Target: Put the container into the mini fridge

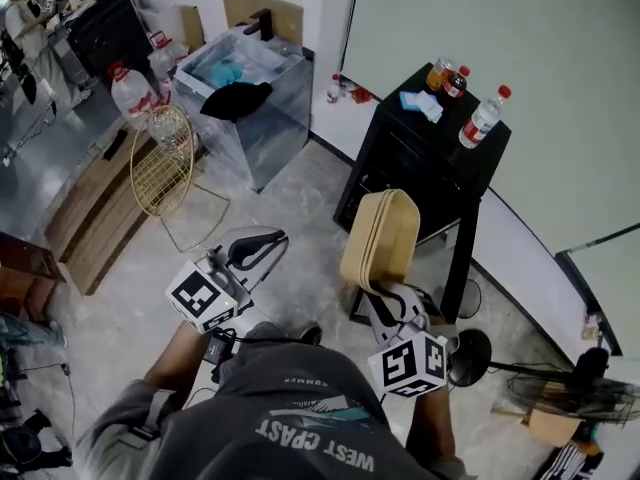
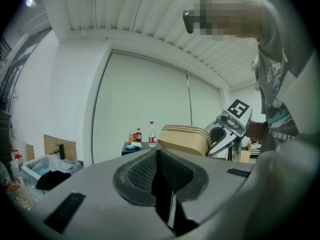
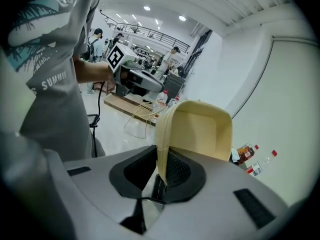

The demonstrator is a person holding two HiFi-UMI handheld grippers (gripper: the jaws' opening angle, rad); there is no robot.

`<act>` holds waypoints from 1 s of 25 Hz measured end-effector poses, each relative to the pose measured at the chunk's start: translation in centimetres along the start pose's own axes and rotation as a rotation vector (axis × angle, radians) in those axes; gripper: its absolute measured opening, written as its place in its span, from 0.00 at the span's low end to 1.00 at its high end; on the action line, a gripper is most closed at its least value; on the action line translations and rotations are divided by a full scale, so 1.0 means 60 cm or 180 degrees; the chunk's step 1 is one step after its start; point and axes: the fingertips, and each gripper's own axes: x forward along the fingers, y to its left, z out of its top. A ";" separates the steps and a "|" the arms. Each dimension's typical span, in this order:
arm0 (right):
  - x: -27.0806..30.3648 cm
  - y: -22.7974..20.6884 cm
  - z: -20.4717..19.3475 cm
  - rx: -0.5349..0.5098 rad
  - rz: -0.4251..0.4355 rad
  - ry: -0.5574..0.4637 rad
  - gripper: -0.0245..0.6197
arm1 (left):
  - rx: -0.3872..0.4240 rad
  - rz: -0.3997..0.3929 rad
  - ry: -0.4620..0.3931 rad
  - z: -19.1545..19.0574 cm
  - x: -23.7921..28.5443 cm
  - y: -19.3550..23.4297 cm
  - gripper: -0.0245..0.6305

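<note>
Person's grey shirt (image 1: 300,418) fills the lower edge, with both grippers just ahead of it. Open floor (image 1: 300,198) runs from the grippers to the black mini fridge (image 1: 420,158). Ahead of the right gripper (image 1: 388,296), the container (image 1: 380,236) stands upright, clamped by its rim, short of the fridge front. Beside it, well apart, the left gripper (image 1: 258,250) is clenched on nothing
</note>
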 end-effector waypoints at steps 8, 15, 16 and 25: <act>0.005 -0.032 0.001 -0.0039 0.0008 0.0118 0.13 | 0.0022 -0.0090 0.0041 -0.009 0.040 0.026 0.10; 0.034 -0.074 0.008 0.0100 -0.0109 0.0277 0.13 | -0.0027 -0.0369 -0.0042 0.016 0.102 0.070 0.10; 0.038 -0.076 0.010 0.0142 -0.0122 0.0302 0.13 | -0.0030 -0.0415 -0.0048 0.020 0.109 0.077 0.10; 0.097 -0.107 0.010 0.0422 -0.0274 0.0548 0.13 | -0.0041 -0.0738 -0.0072 0.028 0.158 0.153 0.10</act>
